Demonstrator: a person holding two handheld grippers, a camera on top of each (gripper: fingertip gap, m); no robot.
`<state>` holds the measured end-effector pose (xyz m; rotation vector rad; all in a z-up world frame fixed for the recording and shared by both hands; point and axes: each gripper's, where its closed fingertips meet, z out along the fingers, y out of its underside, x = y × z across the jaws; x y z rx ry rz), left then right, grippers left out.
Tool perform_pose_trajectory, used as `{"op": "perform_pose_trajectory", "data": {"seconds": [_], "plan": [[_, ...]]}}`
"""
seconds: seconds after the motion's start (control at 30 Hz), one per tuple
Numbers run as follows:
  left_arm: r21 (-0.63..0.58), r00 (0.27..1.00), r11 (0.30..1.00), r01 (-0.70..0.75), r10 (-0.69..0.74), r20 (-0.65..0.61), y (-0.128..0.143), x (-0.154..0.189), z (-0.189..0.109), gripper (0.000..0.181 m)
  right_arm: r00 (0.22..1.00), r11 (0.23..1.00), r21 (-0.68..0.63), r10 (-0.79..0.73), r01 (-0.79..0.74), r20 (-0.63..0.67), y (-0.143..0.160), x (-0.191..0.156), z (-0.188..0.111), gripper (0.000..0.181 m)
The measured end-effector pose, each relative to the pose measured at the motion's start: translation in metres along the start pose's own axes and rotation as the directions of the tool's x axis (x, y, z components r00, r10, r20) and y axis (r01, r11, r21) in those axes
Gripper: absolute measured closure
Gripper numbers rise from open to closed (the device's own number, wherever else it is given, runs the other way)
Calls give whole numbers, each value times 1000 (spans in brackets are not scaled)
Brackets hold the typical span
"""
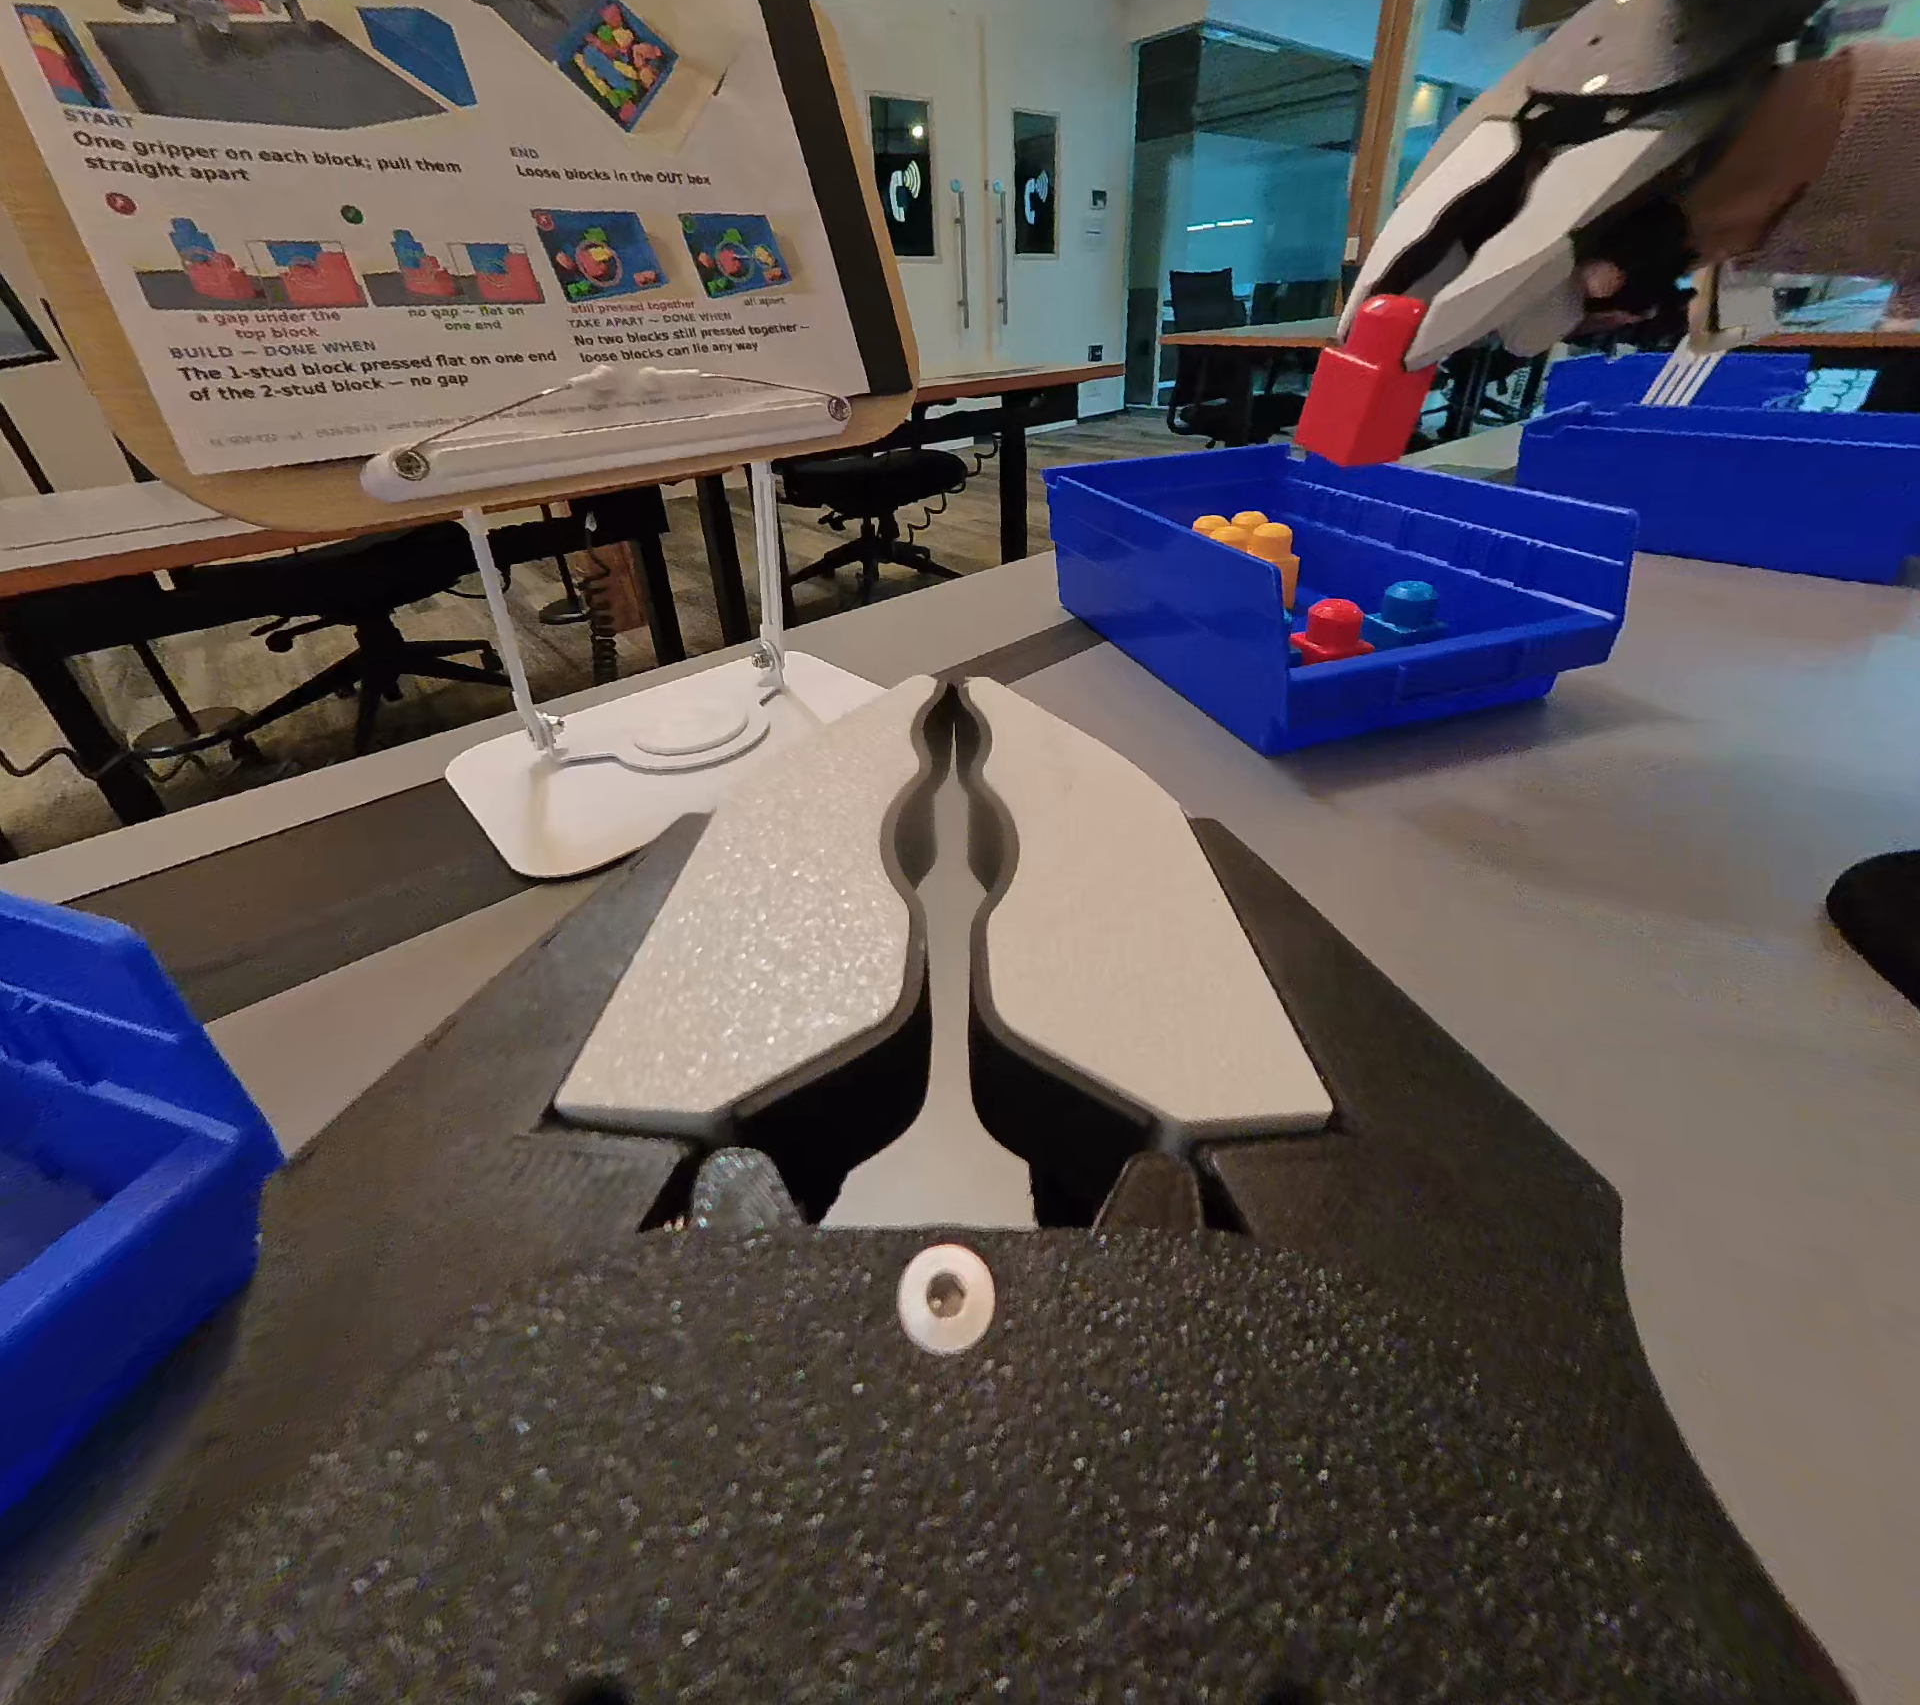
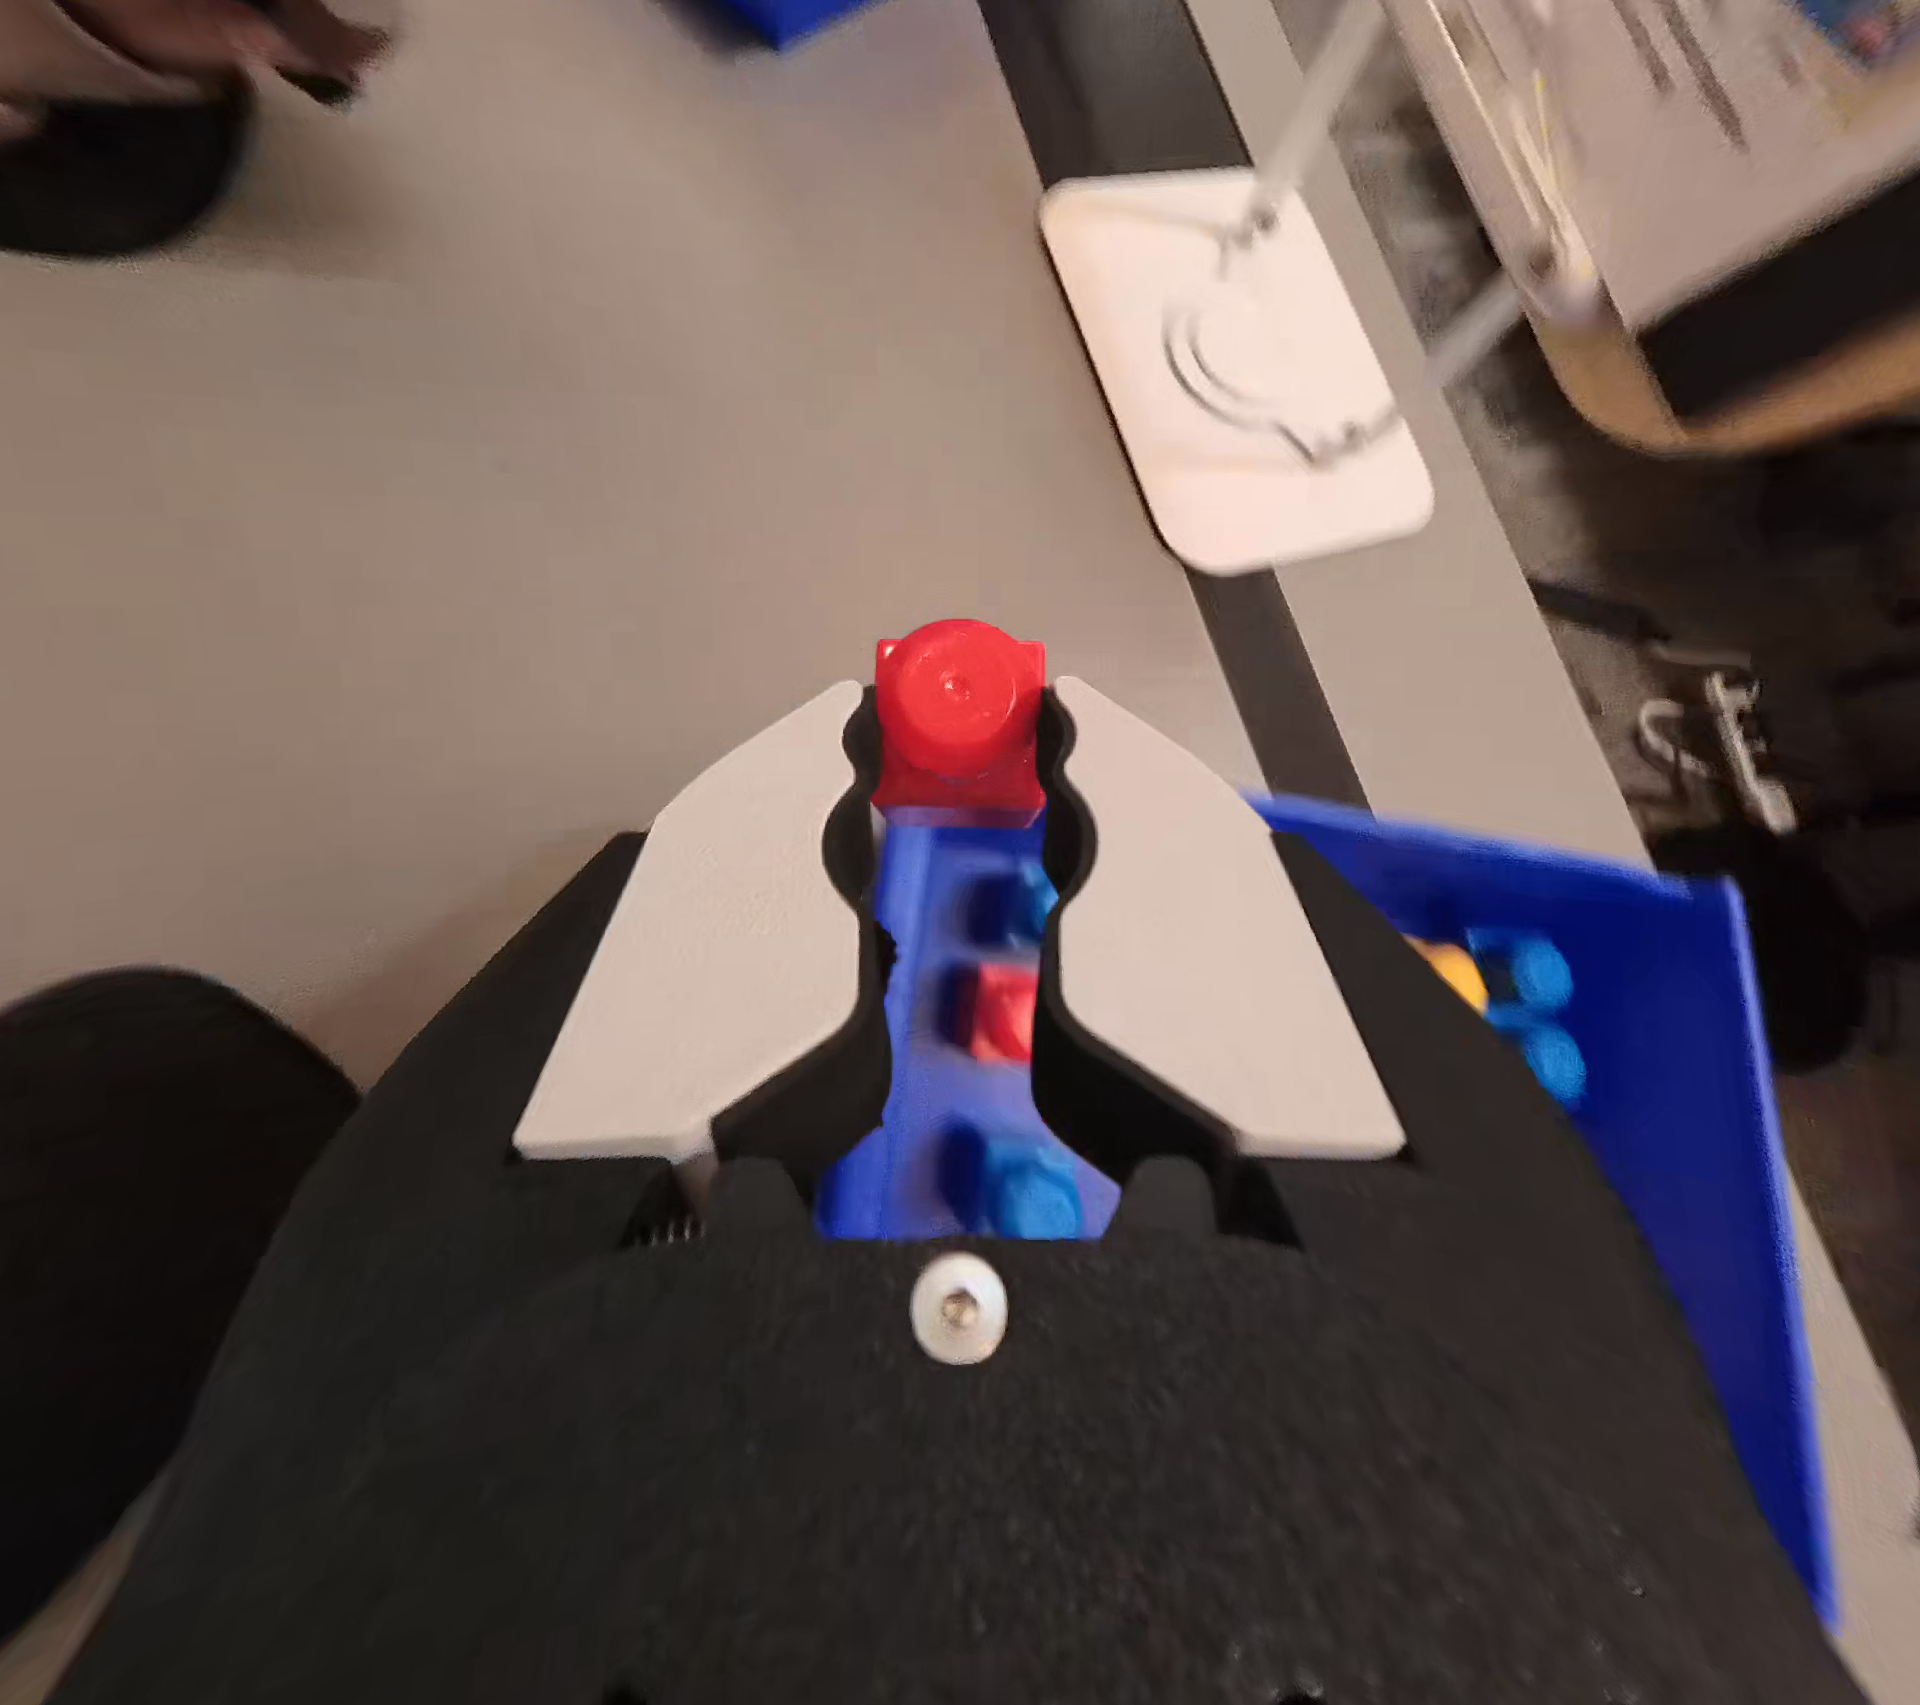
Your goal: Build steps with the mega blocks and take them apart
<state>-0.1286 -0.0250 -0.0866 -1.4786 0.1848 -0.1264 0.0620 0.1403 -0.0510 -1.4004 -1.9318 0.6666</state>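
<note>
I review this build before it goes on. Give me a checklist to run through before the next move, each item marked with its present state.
1. Right gripper shut on the red one-stud block: ok.
2. Block lifted clear of the blue bin: ok.
3. Left gripper empty and nearly shut: ok.
4. Two-stud base block ready on the grey table: not ok, none there.
5. Blocks left in the bin, among them a red block: ok.
6. Grip squareness: cannot tell, the view is blurred.
</note>
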Motion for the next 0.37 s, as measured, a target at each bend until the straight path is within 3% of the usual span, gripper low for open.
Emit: {"op": "perform_pose_trajectory", "data": {"seconds": [0.17, 0.37], "plan": [[-18, 1000, 1000, -9, 8, -17, 5, 3, 2, 181, 996, 979, -186, 76, -85, -52, 85, 53, -17, 153], [-43, 1000, 999, -14, 13, -25, 12, 4, 4, 181, 995, 910, -402, 99, -104, -35, 157, 58, -21, 152]]}}
